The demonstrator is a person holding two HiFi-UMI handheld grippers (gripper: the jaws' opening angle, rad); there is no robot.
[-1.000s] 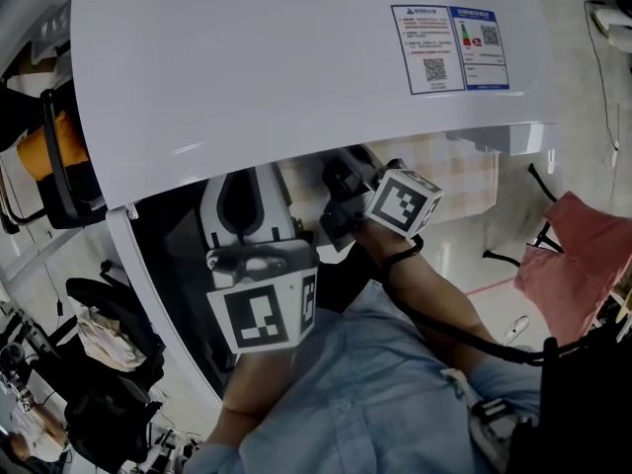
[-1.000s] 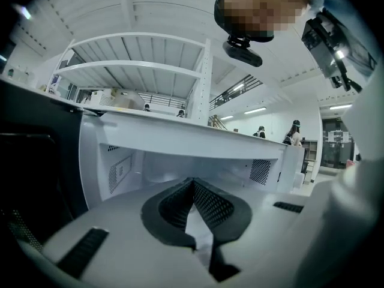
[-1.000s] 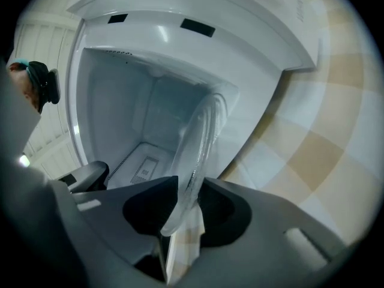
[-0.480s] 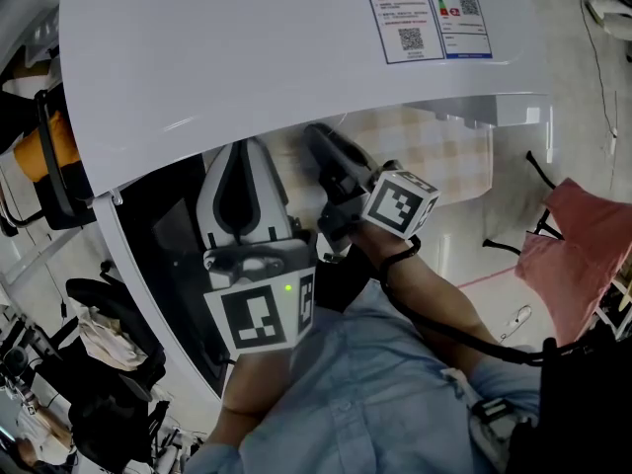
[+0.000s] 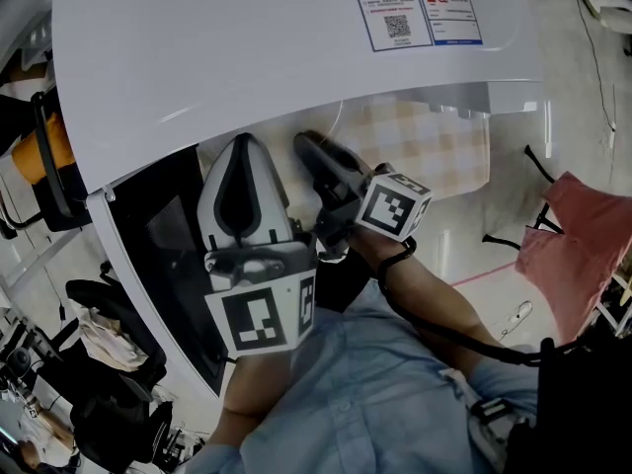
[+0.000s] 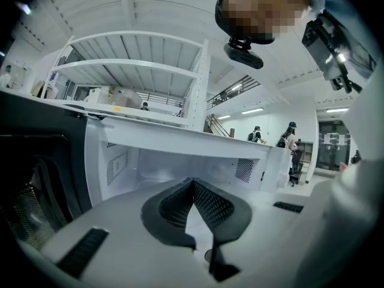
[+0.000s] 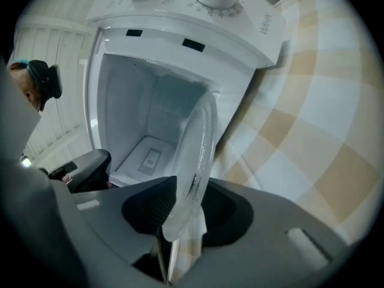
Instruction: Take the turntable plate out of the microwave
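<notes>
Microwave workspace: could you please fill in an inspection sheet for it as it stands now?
Surface: checked tablecloth under the microwave.
Job's things: glass turntable plate at the mouth of the empty cavity, and I cannot tell whether it is fully out; door swung open.
Clutter: red cloth off to the right.
Grippers: left gripper shut, empty, facing the cavity; right gripper shut on the plate's rim, though its jaws have just been opening a little.
Cables: black cable running along the right forearm.
Surroundings: white shelving; people in the distance.
</notes>
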